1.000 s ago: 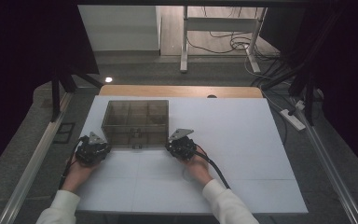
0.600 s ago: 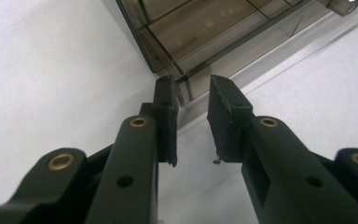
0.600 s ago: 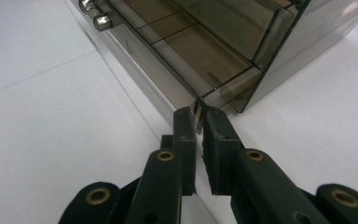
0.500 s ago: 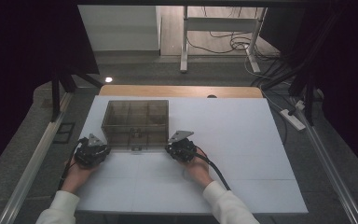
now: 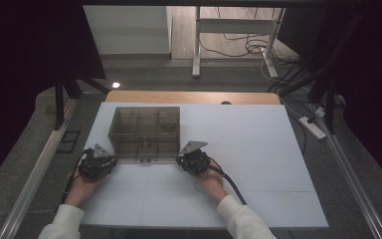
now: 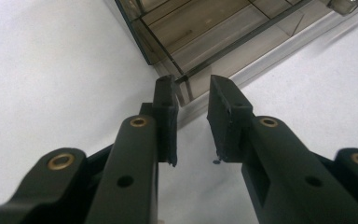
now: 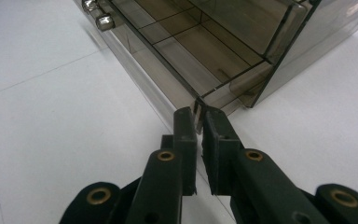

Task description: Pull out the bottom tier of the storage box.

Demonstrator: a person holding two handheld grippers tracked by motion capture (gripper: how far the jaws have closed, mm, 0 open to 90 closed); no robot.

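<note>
Box (image 5: 145, 130) bears no writing; grippers flank it.

Left tongs (image 5: 110, 157) parted, right tongs (image 5: 183, 157) pinched

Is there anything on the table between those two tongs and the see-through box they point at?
Nothing visible. The left tongs stand open around the near left corner of the clear box, while the right tongs are pinched on a thin edge at its near right corner. Around them lies only bare white table.
</note>
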